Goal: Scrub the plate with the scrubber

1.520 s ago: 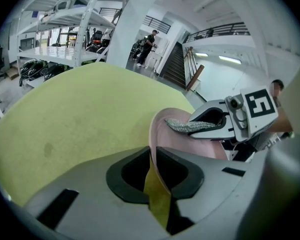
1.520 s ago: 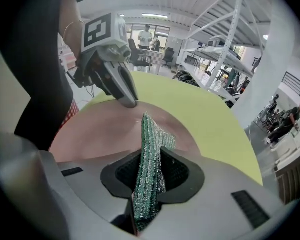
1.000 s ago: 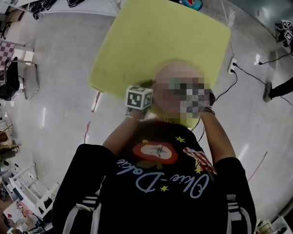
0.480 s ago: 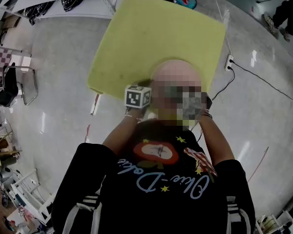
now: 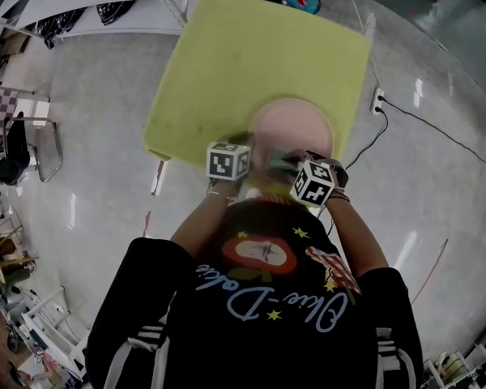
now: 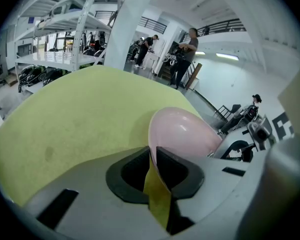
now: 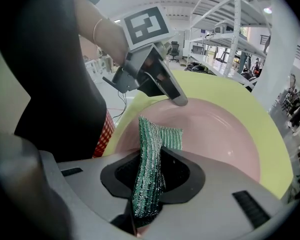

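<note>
A pink plate lies on the yellow table near its front edge. My left gripper is shut on the plate's left rim; in the left gripper view the plate stands up between the jaws of the left gripper. My right gripper is shut on a green ribbed scrubber, whose tip rests against the near inside of the plate. The left gripper also shows there, clamped on the rim. In the head view the right gripper is over the plate's near edge.
The table stands on a pale shiny floor. A power strip with cables lies on the floor to the right, and a chair stands at the left. Shelving and several people stand far behind the table.
My right gripper has shifted a short way across the near part of the plate with the scrubber in it. The left gripper has kept its hold and stayed in place.
</note>
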Tool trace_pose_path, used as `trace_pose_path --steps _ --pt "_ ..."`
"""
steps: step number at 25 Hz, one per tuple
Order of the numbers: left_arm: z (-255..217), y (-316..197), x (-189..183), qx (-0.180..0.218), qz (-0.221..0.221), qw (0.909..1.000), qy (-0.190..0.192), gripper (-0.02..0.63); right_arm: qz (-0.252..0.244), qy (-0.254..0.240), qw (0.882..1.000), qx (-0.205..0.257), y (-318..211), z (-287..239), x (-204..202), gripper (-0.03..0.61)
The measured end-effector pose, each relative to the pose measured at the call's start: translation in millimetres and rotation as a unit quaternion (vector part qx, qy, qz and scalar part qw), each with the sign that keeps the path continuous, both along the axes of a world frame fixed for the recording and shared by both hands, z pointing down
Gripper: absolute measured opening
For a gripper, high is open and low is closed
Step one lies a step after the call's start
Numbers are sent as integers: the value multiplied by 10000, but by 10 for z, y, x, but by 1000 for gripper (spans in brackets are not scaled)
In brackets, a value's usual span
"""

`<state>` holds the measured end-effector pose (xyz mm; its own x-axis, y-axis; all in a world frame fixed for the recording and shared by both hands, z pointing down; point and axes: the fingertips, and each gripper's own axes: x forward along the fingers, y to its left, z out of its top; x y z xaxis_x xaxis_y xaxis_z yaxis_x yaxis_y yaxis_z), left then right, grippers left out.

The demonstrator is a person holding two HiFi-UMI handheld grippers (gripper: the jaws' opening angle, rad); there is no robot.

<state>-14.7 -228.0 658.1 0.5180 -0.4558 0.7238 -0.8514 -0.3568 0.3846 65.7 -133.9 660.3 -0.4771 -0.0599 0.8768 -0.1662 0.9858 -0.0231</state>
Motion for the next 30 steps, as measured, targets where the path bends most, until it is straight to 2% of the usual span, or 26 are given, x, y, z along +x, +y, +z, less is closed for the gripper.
trace_pose_path --steps 6,9,11,15,18,21,26,30 --pt "11 -22 -10 -24 -32 10000 11 37 2 -148 9988 -475 106 -17 -64 72" --pt "2 -7 -11 -36 -47 10000 13 37 -131 -215 9985 -490 129 -62 -75 74" --pt "0 -6 -3 -41 -68 10000 40 37 -164 -436 9982 -372 82 -132 -63 74" --pt "-9 -19 36 -63 -125 9999 97 37 217 -906 9956 116 -274 -347 19 66" --pt "-20 -38 30 -69 -139 9999 61 37 466 -801 9930 738 -704 -446 118 66" --pt "-1 -39 29 -86 -139 9999 39 37 595 -502 9906 1127 -1046 -397 245 66" --pt "-8 -58 22 -99 -160 9998 11 35 371 -122 9917 1227 -1232 -258 324 65" --pt "12 -43 -11 -52 -128 9999 -87 35 296 -73 9935 1097 -1168 -173 289 66"
